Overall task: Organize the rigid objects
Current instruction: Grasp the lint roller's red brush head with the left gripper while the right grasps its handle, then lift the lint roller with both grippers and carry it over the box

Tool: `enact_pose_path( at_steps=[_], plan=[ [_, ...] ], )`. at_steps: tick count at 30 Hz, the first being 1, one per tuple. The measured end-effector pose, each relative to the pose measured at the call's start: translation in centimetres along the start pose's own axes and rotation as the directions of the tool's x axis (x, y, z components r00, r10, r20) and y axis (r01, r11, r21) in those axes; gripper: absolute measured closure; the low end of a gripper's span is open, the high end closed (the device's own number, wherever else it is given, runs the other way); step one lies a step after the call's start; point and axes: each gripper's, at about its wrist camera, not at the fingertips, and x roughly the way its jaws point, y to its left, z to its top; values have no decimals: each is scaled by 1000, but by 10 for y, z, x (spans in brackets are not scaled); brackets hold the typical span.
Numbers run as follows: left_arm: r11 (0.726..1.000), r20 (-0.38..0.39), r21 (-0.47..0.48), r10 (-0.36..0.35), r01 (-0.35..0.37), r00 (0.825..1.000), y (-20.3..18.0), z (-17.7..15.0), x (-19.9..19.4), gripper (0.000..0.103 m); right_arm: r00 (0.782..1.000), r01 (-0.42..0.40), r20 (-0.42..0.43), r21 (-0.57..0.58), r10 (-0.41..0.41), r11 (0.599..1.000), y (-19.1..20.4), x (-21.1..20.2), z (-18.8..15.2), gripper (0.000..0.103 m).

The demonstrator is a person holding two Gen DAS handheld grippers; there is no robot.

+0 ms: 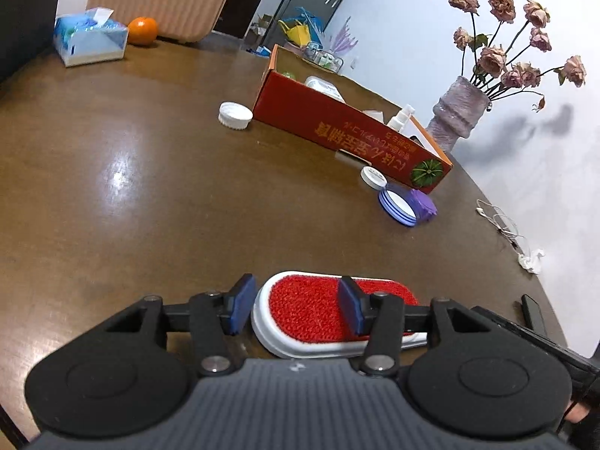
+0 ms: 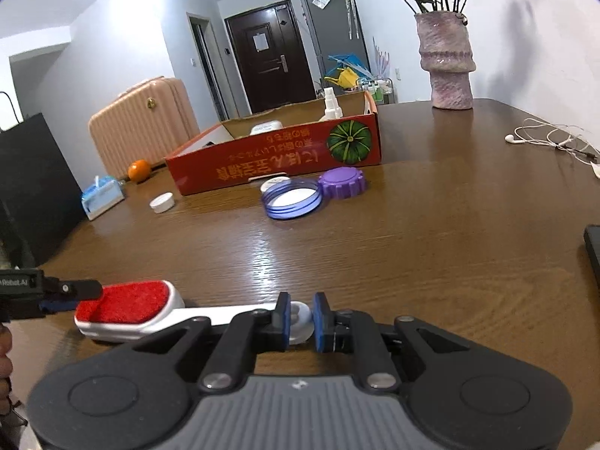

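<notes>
A lint brush (image 2: pixel 127 302) with a red pad and a white body lies low over the brown table (image 2: pixel 412 243). My right gripper (image 2: pixel 302 302) is shut on the white end of its handle. My left gripper (image 1: pixel 296 288) is open over the brush head (image 1: pixel 307 307): one blue pad stands just off the head's end, the other hangs above the red pad. The same left gripper (image 2: pixel 80 296) shows at the left edge of the right wrist view. The open red cardboard box (image 2: pixel 262 157) holds a spray bottle (image 2: pixel 332 107) and a white container.
In front of the box lie a blue lid (image 2: pixel 292 202), a purple cap (image 2: pixel 343 183), a small white lid (image 2: pixel 273 183) and a white cap (image 2: pixel 162 202). A vase (image 2: pixel 446 63), earphones (image 2: pixel 543 138), a tissue box (image 1: pixel 90 41), an orange (image 1: pixel 142 30) and a black slab (image 2: pixel 592 255) stand around.
</notes>
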Motion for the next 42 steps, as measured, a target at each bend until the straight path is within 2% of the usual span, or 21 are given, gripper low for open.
enact_pose_path(
  at_steps=[6,14,18,23,26,31,37,40,42],
  plan=[
    [999,-24,-32,-18,17,1000,6,-7,-7,44,1000,-12,3,46,12,999,-2,-11,-4,89],
    [997,-46,-63,-34,31,998,10,-6,-2,43,998,-49,-24,126,53,991,-15,-6,-3,88],
    [998,-51,-54,-38,35,998,8,-6,1,48,996,-72,-42,134,78,988,-14,1,-2,84],
    [997,-59,-75,-35,31,998,7,-2,3,53,996,-66,-44,141,73,988,-16,4,-1,87],
    [998,-34,-55,-46,44,998,-1,8,6,53,998,-48,-29,149,53,988,-17,6,3,87],
    [997,22,-28,-66,67,998,-17,50,24,53,1000,-1,31,119,-2,993,-15,16,35,87],
    [994,98,-17,-103,105,990,-34,144,62,54,991,-16,135,92,4,996,-23,47,118,87],
    [994,119,-10,-105,107,987,-37,187,87,54,983,-38,181,120,16,992,-30,75,163,87],
    [996,120,-2,-92,93,988,-37,208,107,54,983,-63,183,151,35,986,-38,98,183,87]
  ],
)
